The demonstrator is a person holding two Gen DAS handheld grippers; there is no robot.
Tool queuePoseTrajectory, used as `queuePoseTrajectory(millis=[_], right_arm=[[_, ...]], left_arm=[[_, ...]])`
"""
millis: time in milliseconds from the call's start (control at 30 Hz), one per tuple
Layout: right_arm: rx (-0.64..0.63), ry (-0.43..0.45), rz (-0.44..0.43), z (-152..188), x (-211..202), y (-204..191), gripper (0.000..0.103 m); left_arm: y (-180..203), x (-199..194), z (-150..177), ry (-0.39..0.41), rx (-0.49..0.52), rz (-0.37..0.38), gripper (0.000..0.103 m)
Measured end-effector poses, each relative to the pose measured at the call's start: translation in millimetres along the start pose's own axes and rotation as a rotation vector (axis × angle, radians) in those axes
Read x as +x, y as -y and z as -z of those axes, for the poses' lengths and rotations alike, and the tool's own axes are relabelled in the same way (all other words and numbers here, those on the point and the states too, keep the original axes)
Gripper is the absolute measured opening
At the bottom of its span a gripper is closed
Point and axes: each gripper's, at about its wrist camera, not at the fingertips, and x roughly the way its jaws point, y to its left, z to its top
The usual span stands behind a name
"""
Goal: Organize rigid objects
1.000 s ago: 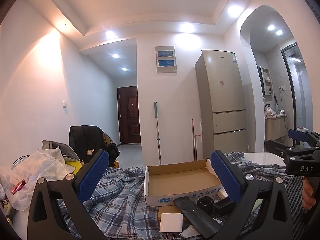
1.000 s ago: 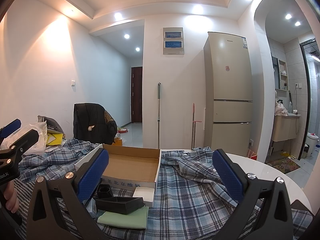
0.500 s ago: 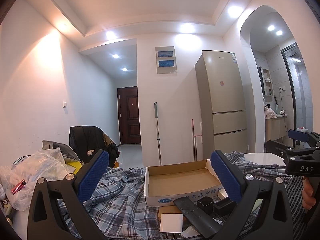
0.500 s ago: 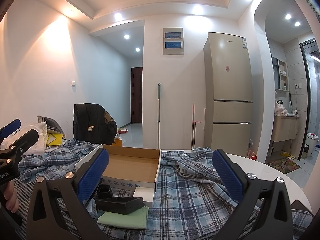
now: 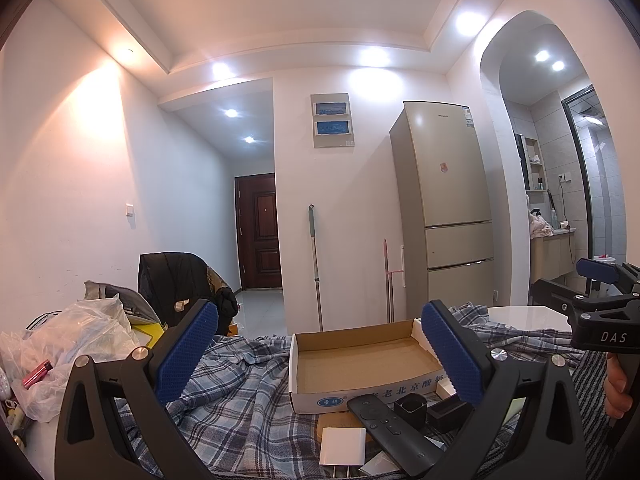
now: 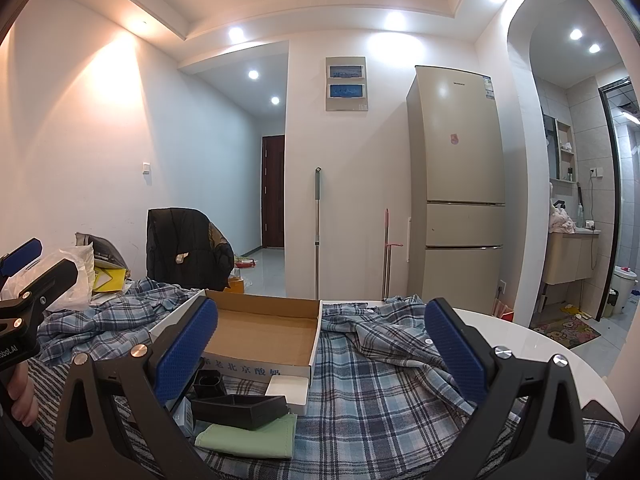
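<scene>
Both your grippers, left gripper (image 5: 320, 354) and right gripper (image 6: 320, 354), gape wide with nothing between the pads. One empty cardboard box (image 5: 362, 356) sits on the plaid cloth (image 6: 380, 396). Just before it lie one black remote (image 5: 390, 426), one white charger (image 5: 343, 446), two black containers, small (image 5: 410, 410) and long (image 6: 240, 410), and one green pouch (image 6: 250, 438).

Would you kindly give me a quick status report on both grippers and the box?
Left gripper open, empty. Right gripper open, empty. Box empty; remote and small items lie in front, untouched. Nothing in the way.
</scene>
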Motion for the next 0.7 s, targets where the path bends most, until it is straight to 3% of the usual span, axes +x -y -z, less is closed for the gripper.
queuePoseTrajectory(millis=[500, 700], right_arm=[[0.0, 0.003, 0.0, 0.1, -0.3, 0.1, 0.103], [-0.007, 0.001, 0.006, -13.5, -0.3, -0.6, 0.103]], left_arm=[[-2.3, -5.4, -3.1, 0.034, -0.002, 0.009, 0.103], [-6.5, -6.6, -28.1, 0.024, -0.007, -0.02, 0.103]])
